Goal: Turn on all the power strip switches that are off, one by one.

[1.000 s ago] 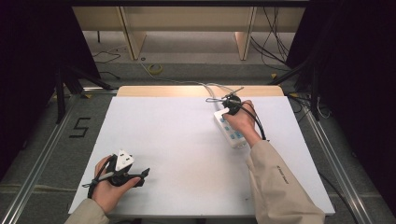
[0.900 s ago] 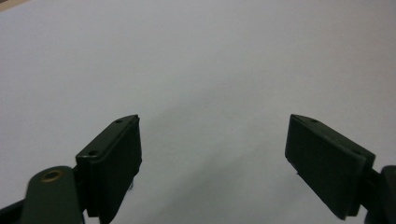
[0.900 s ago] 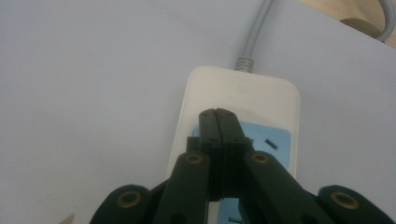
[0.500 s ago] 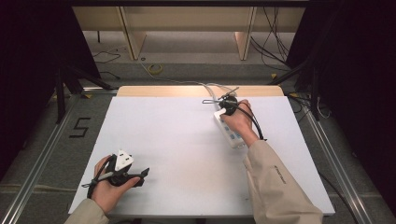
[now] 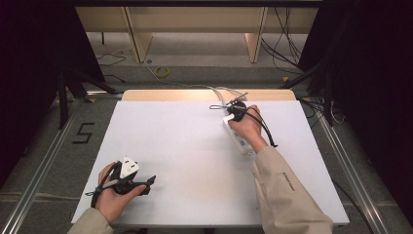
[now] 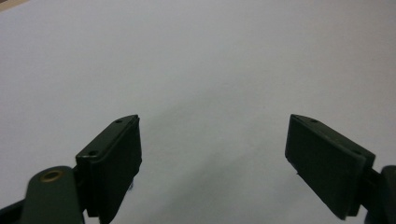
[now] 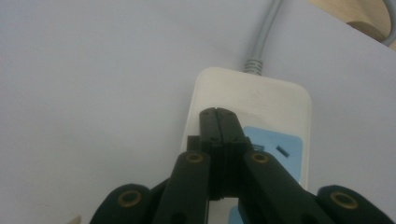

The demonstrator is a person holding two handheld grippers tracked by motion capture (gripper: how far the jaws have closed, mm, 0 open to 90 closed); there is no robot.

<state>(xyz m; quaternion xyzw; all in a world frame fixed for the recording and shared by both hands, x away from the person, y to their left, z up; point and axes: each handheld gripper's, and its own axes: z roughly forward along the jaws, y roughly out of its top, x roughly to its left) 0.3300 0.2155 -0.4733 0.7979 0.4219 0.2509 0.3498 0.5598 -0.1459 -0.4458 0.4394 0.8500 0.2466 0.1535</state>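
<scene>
A: High view? 
B: Right gripper (image 5: 235,108) over white plastic power strip (image 5: 237,138), far right of the white tabletop (image 5: 185,146); left gripper (image 5: 139,183) near corner.

A: Gripper views? 
B: Left jaws wide apart, empty; right jaws pressed together above the strip's blue socket (image 7: 275,144).

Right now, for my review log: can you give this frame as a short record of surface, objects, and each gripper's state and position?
surface: white table
object: white power strip, grey cord leading off the far edge
left gripper: open, near left corner, over bare table
right gripper: shut, tips over the power strip's cord end; contact unclear
</scene>
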